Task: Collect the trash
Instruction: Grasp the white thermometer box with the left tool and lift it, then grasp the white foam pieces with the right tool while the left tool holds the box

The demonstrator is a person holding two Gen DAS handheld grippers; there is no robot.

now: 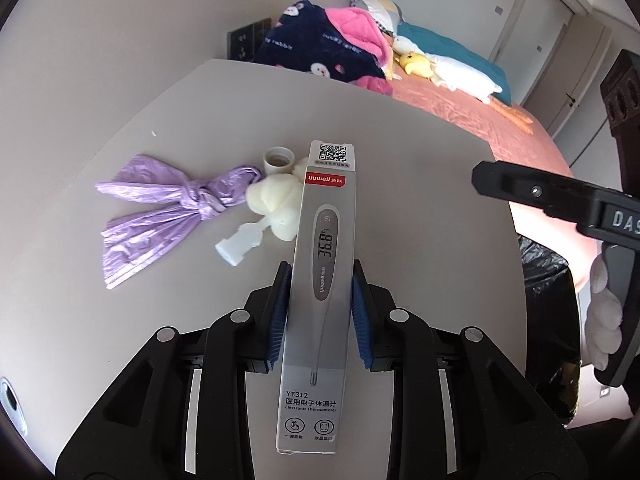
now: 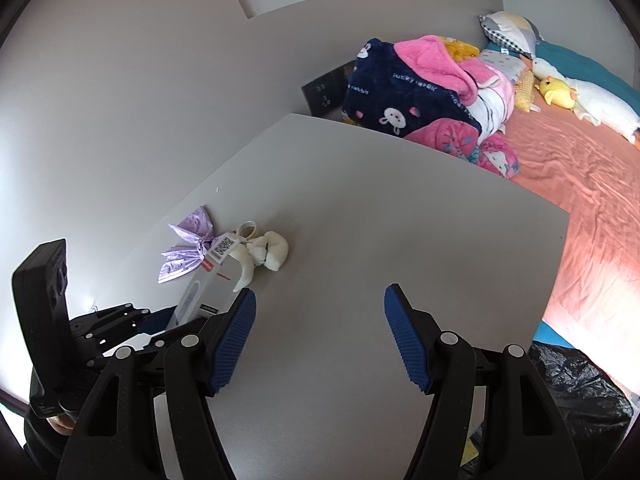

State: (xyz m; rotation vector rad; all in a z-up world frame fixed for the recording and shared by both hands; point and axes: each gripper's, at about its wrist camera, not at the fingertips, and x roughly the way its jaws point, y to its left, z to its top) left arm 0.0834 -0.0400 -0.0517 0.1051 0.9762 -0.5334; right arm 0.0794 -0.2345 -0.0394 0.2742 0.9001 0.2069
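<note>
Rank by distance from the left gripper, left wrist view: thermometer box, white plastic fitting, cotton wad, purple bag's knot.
1. thermometer box: clamped in the left gripper, centre.
2. white plastic fitting: just left of the box.
3. cotton wad and purple bag's knot: beyond the fitting, knot further left; too close to rank.

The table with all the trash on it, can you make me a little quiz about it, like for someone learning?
1. True or false: the left claw is shut on the thermometer box.
2. Which colour is the knotted bag? A green, B purple, C black.
3. Fill in: the right claw is open and holds ____.

Key: 1 true; 2 B; 3 nothing.
</note>
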